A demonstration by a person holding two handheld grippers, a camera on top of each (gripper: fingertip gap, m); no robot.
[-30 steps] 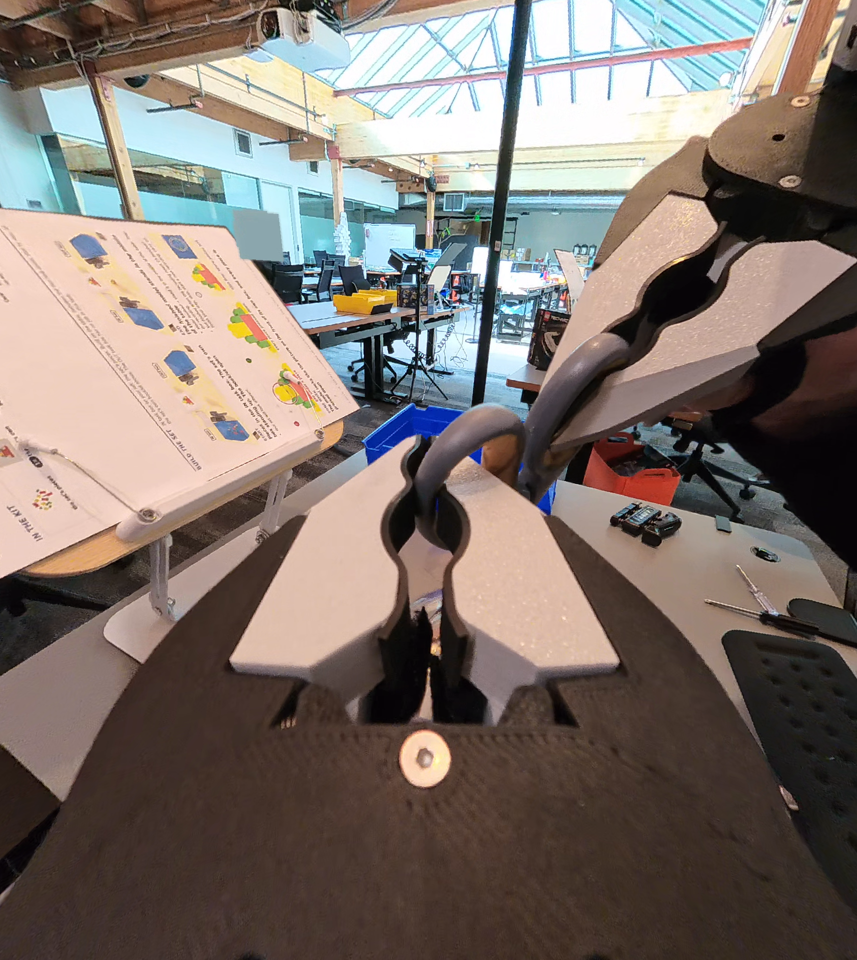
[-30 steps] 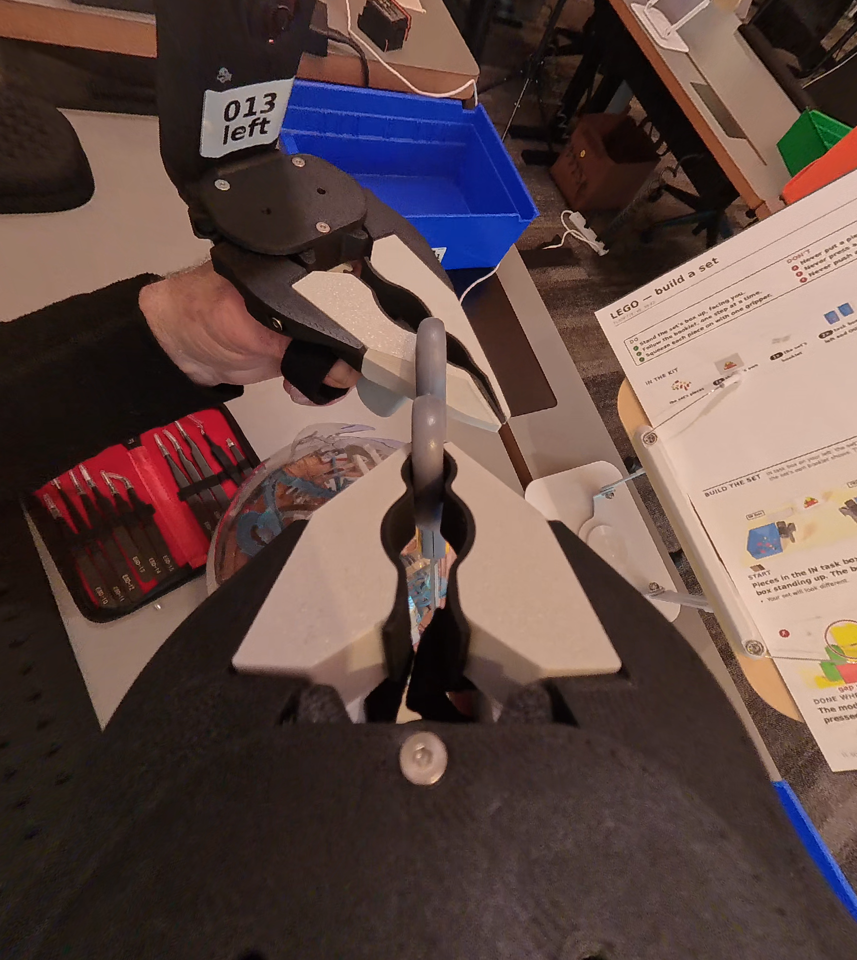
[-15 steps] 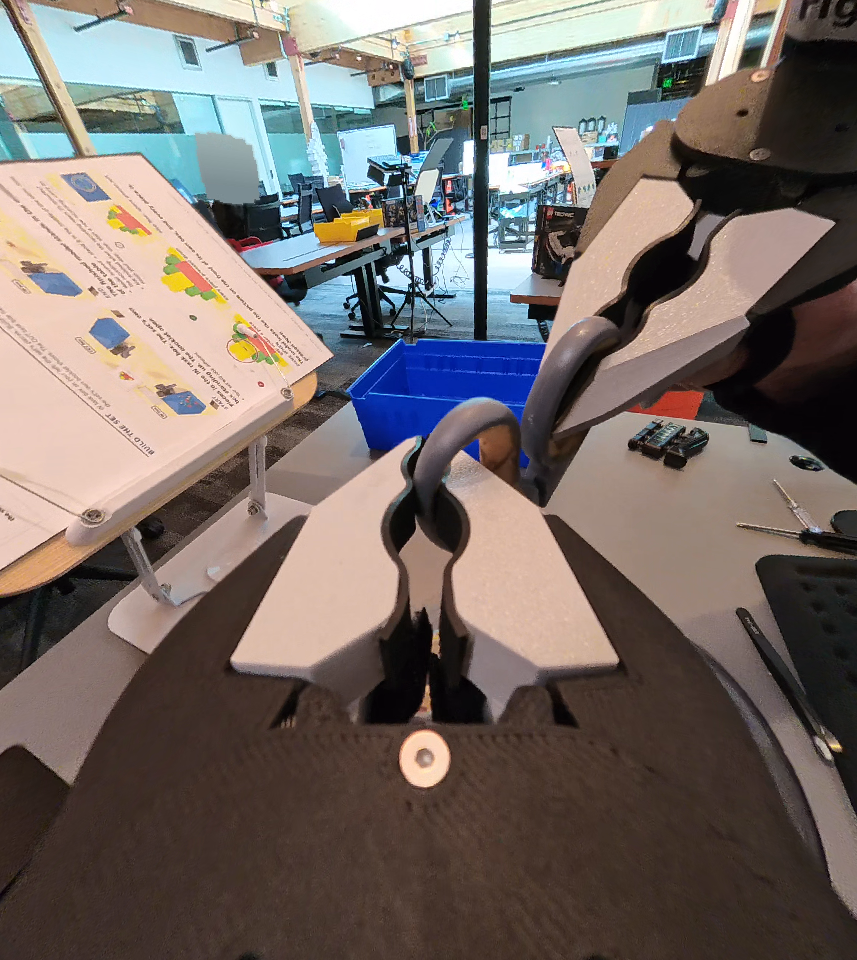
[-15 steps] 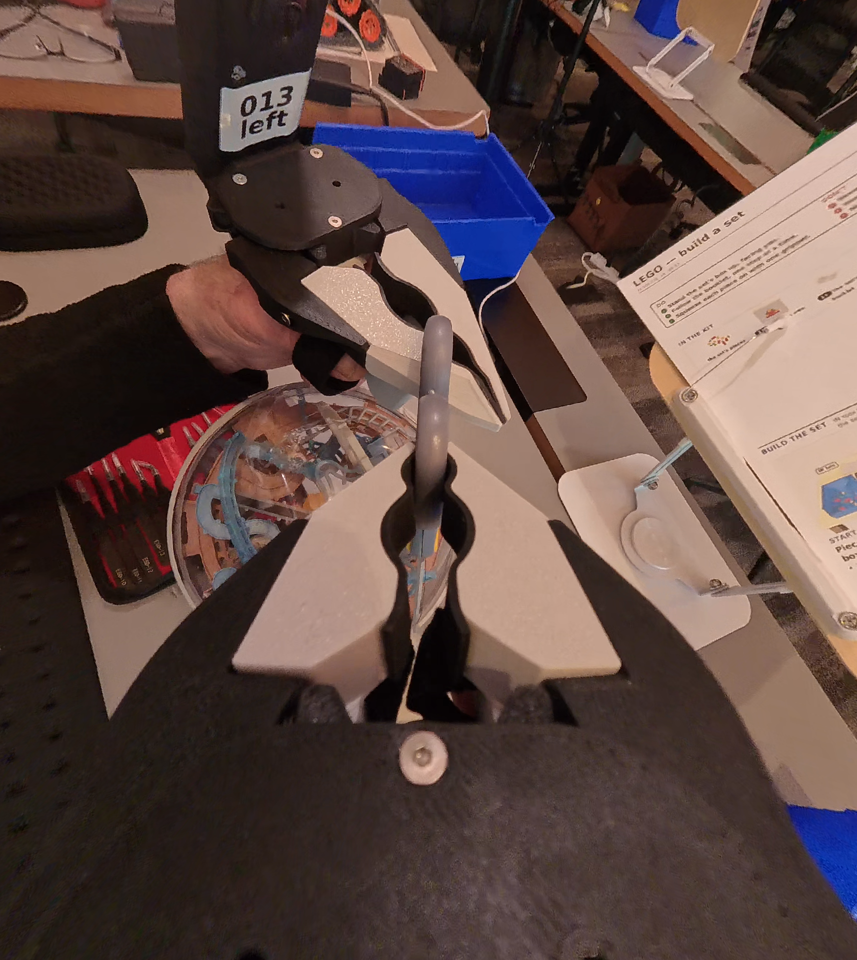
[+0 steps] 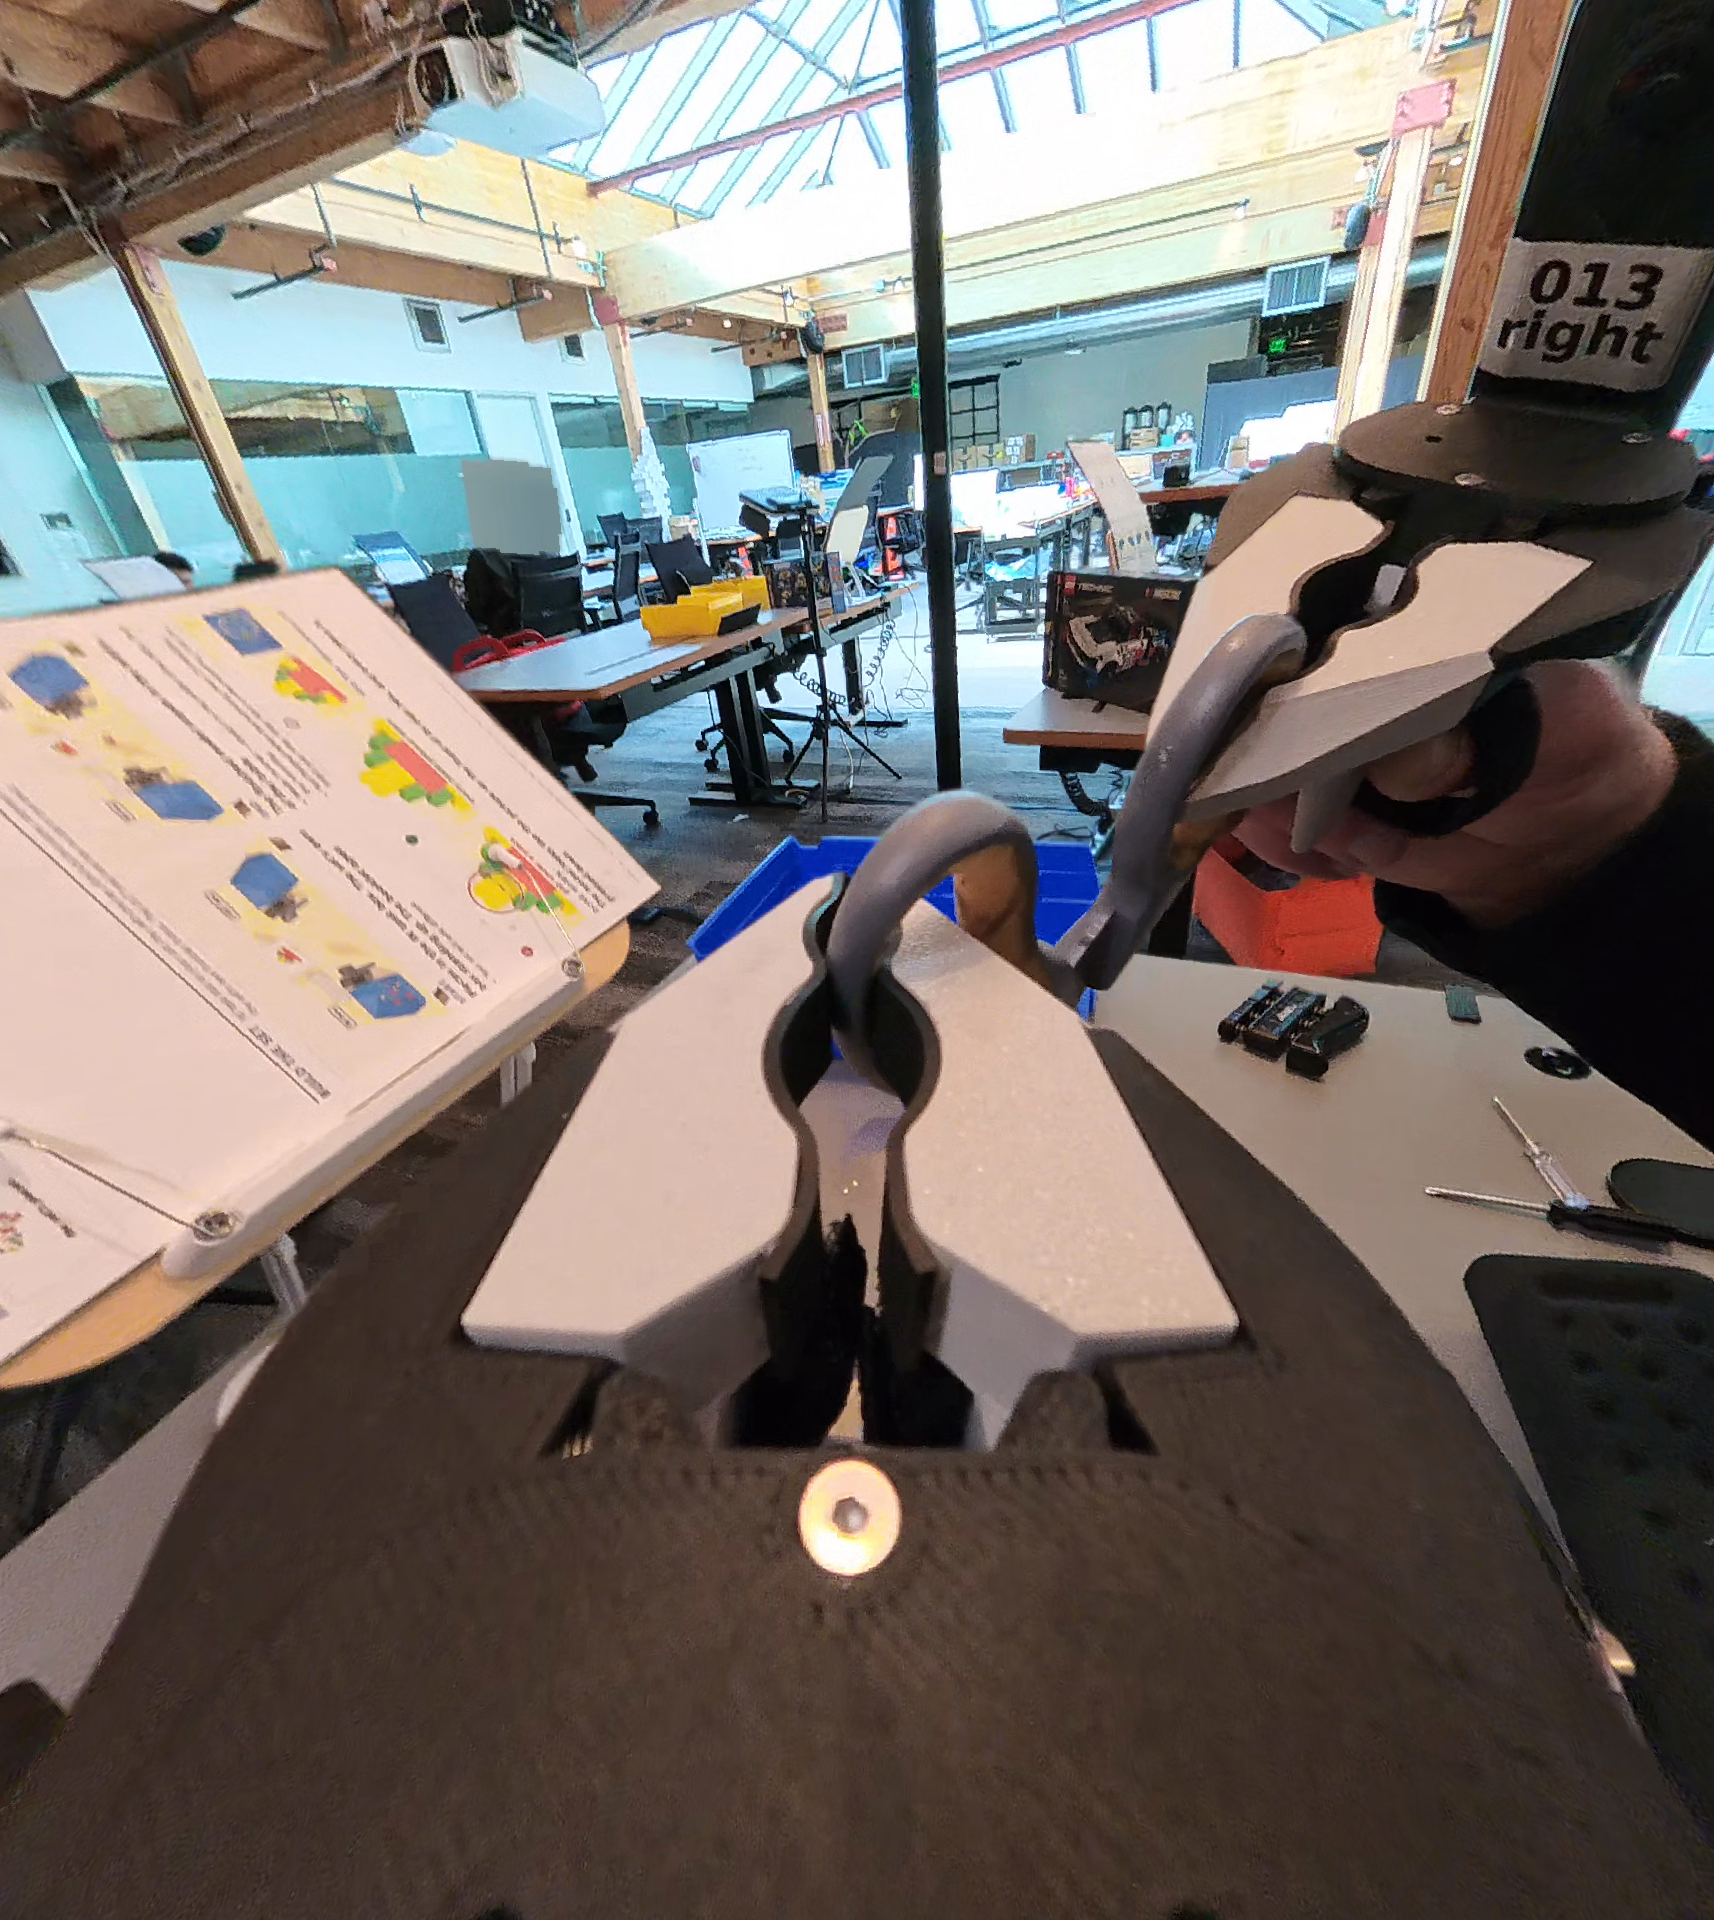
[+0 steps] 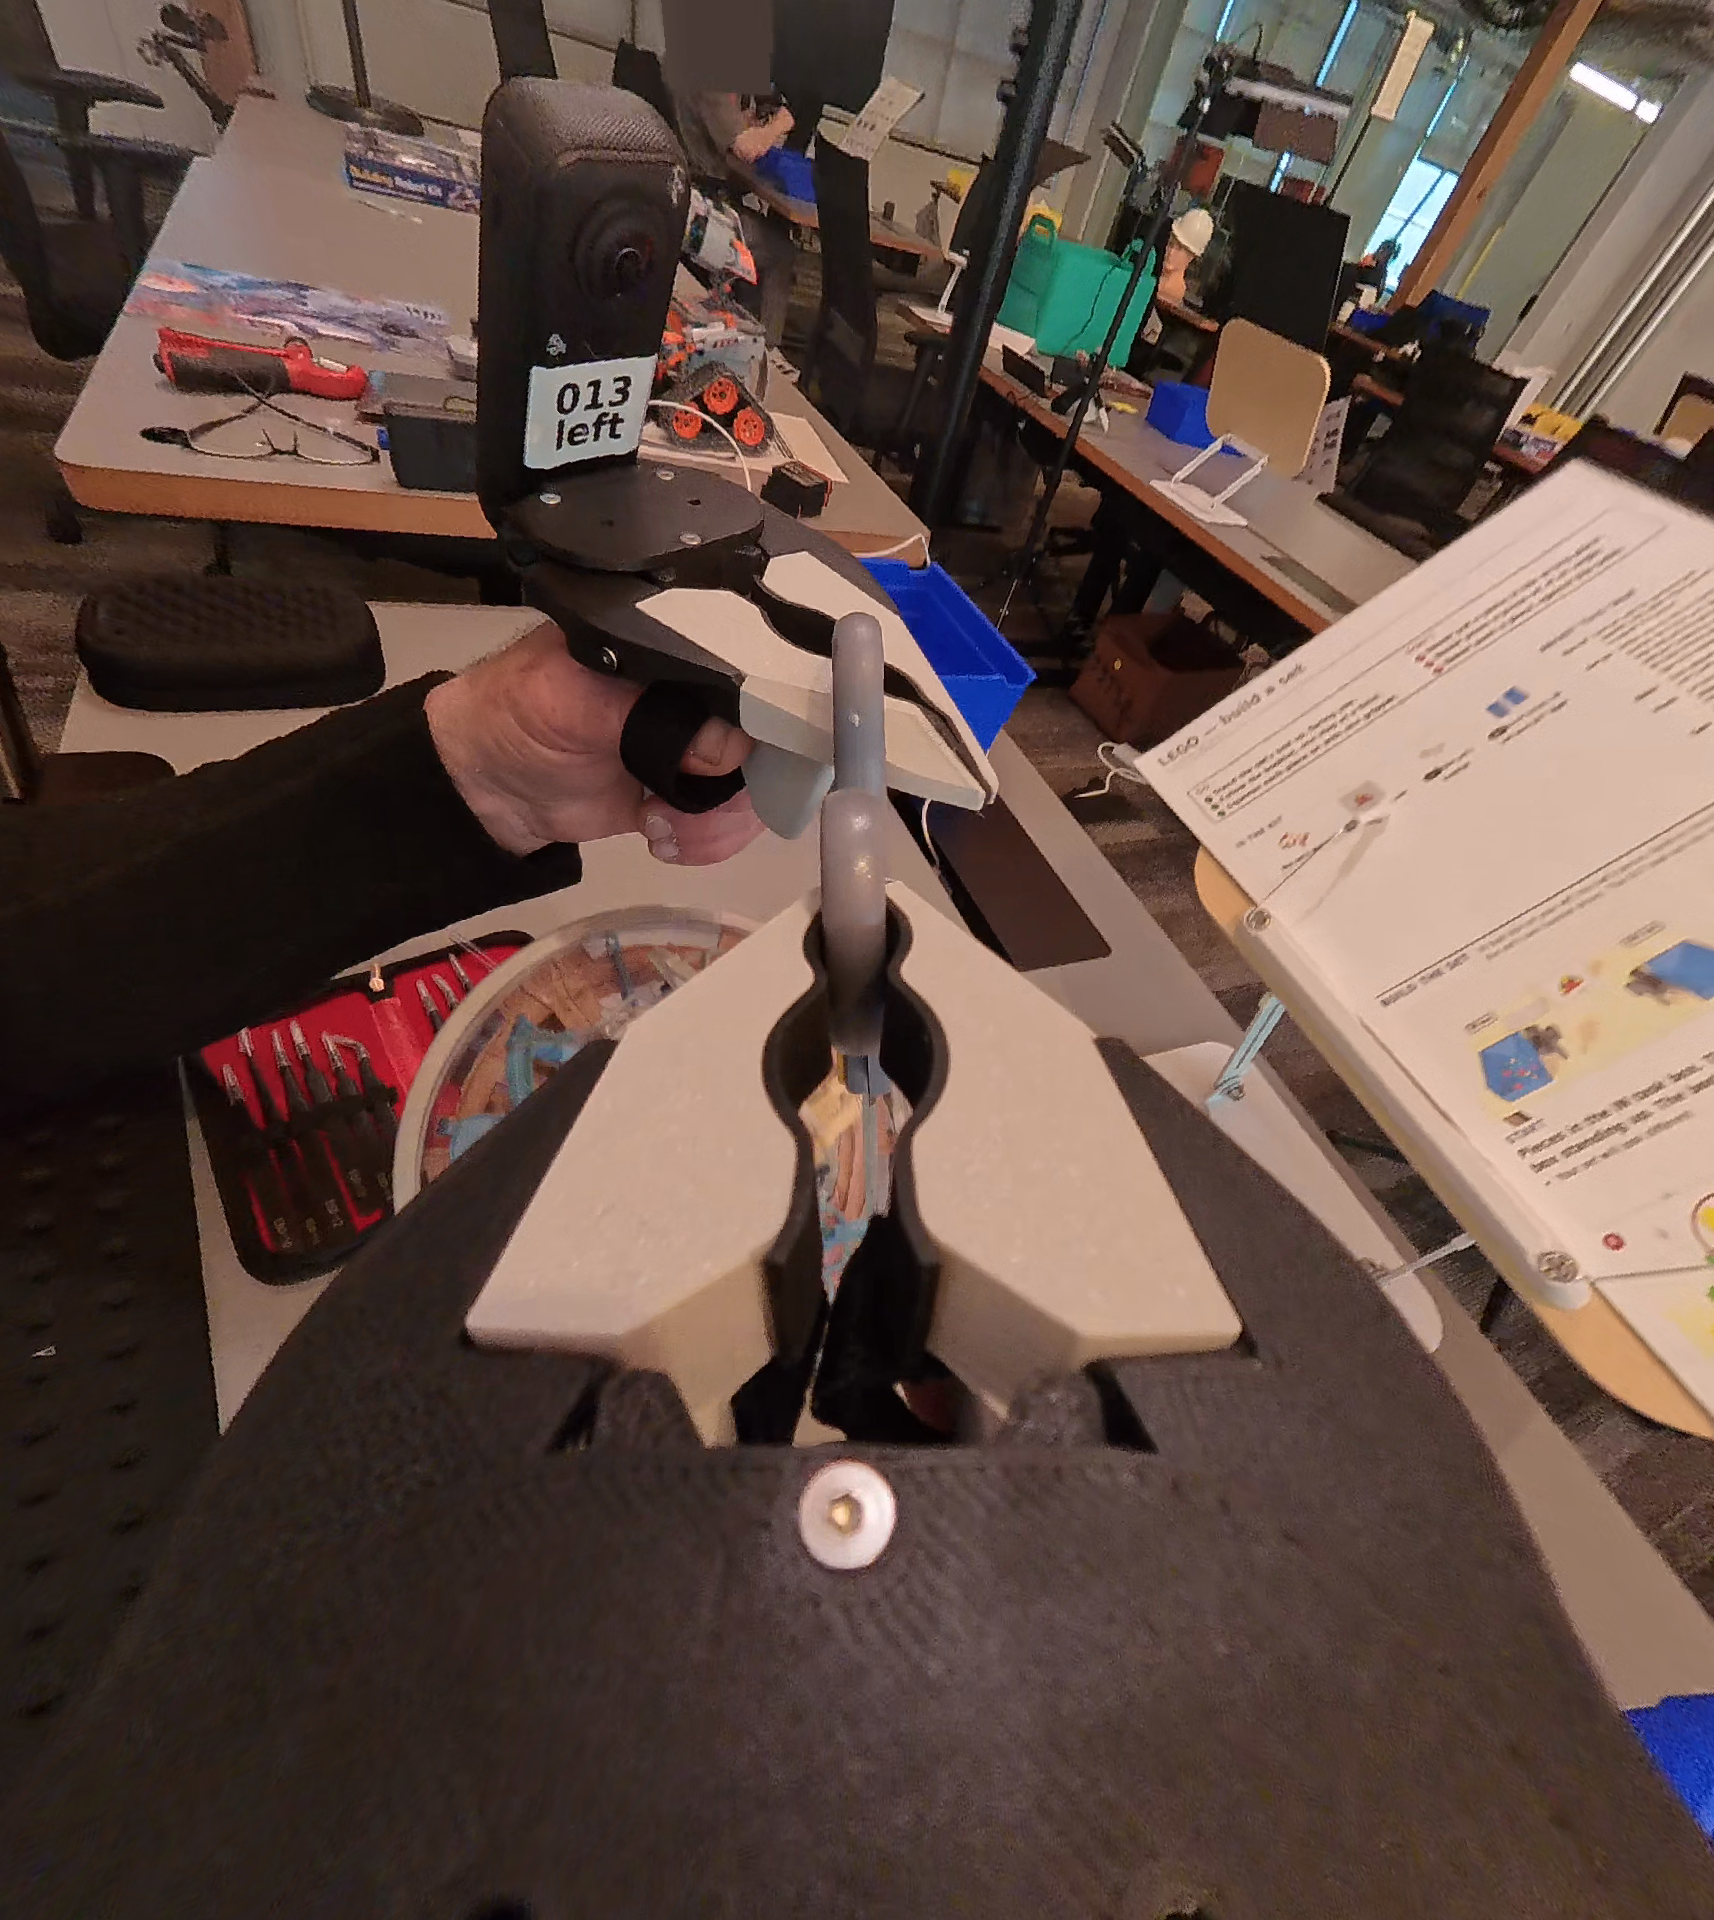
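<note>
Left gripper (image 5: 858,1023) and right gripper (image 5: 1284,665) each clamp one grey loop handle of scissor-like tool (image 5: 946,842), mid-air; handles apart; next: squeeze together, likely.

Right gripper (image 6: 855,935) clamps grey handle (image 6: 853,914); left gripper (image 6: 920,727) grips beyond it. Red tool case (image 6: 313,1091) left.

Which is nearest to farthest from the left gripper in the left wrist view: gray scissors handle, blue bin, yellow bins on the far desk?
1. Gray scissors handle: clamped in the left gripper, at its tips.
2. Blue bin: just past the tips, at the table's far edge.
3. Yellow bins: on a desk well back in the room, left of the black pole.
</note>
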